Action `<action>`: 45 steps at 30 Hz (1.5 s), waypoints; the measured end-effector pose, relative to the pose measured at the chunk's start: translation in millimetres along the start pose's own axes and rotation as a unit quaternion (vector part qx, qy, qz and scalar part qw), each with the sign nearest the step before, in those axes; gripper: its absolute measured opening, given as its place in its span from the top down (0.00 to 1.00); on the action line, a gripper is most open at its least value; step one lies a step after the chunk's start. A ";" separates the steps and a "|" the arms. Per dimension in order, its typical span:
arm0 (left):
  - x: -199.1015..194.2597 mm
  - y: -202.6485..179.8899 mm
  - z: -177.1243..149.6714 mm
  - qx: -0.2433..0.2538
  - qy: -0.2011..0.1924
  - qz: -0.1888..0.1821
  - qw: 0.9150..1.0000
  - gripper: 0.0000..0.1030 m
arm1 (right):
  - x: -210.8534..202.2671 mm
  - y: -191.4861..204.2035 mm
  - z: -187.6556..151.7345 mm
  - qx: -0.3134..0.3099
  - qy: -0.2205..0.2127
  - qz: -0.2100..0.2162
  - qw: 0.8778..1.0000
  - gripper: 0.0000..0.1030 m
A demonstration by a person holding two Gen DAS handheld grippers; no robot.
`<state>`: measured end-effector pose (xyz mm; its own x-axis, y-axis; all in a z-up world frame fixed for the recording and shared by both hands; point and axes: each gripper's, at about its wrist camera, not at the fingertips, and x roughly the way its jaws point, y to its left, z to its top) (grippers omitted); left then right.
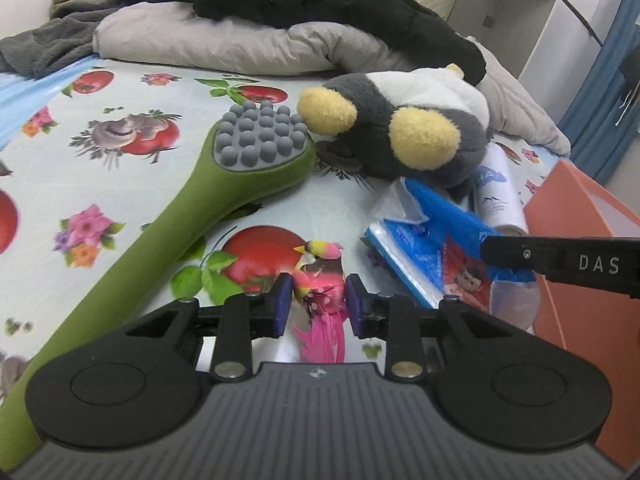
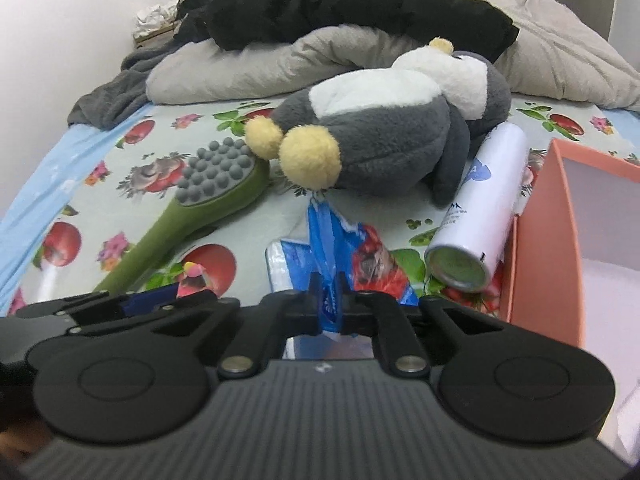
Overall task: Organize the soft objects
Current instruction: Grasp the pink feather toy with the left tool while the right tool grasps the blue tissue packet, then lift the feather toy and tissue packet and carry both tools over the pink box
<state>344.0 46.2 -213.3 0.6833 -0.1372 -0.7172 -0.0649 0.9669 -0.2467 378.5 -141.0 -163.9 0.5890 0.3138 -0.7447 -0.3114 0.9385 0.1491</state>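
Observation:
A grey and white plush penguin point(image 1: 404, 128) with yellow feet lies on the flowered bed sheet point(image 1: 120, 184); it also shows in the right wrist view point(image 2: 380, 136). My left gripper point(image 1: 318, 300) is shut on a small pink feathered toy bird point(image 1: 320, 280), whose head shows in the right wrist view point(image 2: 194, 274). My right gripper point(image 2: 329, 300) is shut on a blue plastic packet point(image 2: 344, 252), which lies in front of the penguin; the packet also shows in the left wrist view point(image 1: 432, 236), with the right gripper's finger point(image 1: 560, 260) over it.
A green massage hammer point(image 1: 192, 208) with grey knobs lies left of the penguin. A white spray can point(image 2: 480, 208) lies beside an open orange box point(image 2: 568, 240) at the right. Grey and black bedding point(image 1: 260, 32) is piled at the back.

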 end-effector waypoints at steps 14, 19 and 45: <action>-107.3 -4.6 -60.1 -0.006 0.006 -0.005 1.000 0.67 | -76.1 32.9 -66.9 0.011 0.002 0.007 1.000 0.92; -132.7 -5.1 -87.3 -0.012 0.021 -0.006 1.000 0.67 | -94.7 42.4 -101.9 0.025 0.019 0.005 0.999 0.92; -180.2 -16.4 -125.7 -0.001 0.052 -0.004 0.999 0.67 | -107.2 38.9 -151.5 0.019 0.047 0.006 0.999 0.57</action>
<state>130.5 28.0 -161.9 0.6044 -0.1662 -0.7792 -0.0618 0.9653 -0.2539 190.3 -159.9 -176.8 0.5123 0.3125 -0.7999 -0.2896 0.9397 0.1817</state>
